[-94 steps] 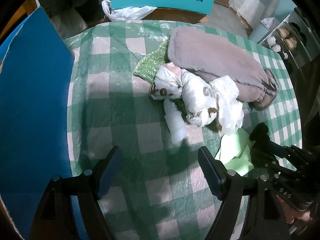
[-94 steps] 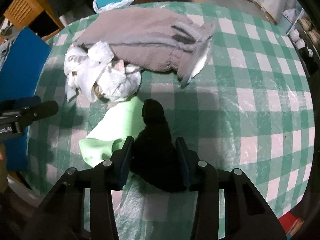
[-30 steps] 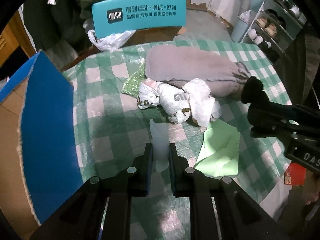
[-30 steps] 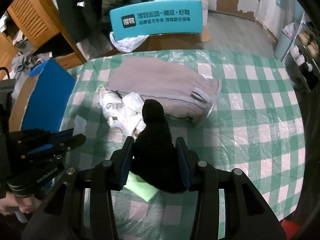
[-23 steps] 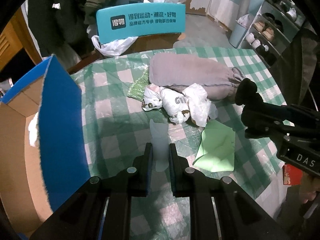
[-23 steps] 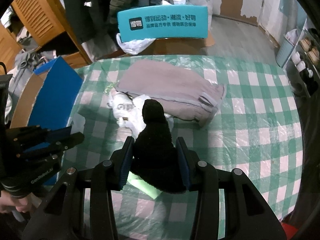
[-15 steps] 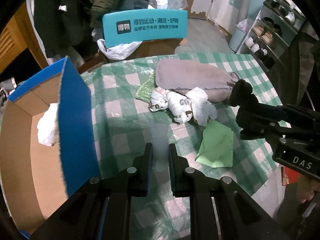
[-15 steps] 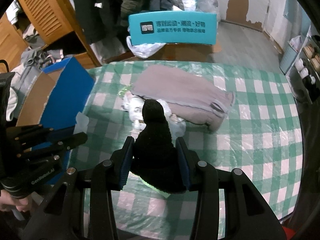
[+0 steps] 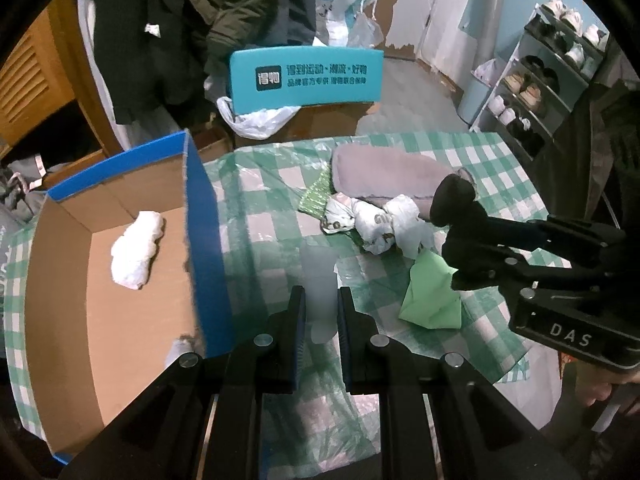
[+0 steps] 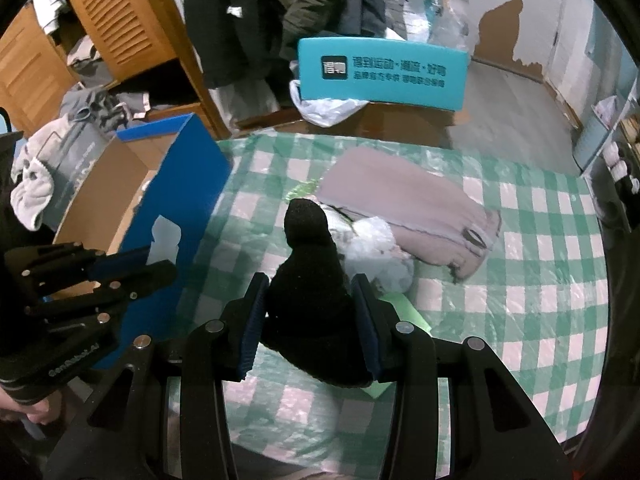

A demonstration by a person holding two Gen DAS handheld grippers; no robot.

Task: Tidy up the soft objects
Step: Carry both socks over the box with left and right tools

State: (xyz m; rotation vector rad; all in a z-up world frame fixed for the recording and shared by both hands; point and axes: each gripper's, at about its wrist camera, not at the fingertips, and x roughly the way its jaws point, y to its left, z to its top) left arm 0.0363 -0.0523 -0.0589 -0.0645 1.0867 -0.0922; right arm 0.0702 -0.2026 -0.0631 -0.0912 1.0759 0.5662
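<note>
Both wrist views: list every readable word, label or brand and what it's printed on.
"DAS": white letters on the black body of the right gripper, the rest cut off.
"得物": logo square on the teal curved chair back.
"得到运动×潮流×好物": large white line on the same chair back.
Smaller white line beneath it: too blurred to read reliably.
White lettering on the black body of the left gripper: upside down and blurred, not readable.
Nothing else legible.

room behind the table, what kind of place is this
Most likely a lived-in room at home: a shoe rack along the wall, dark coats hanging by a slatted wooden cupboard, and a table under a green checked plastic cloth.
</note>
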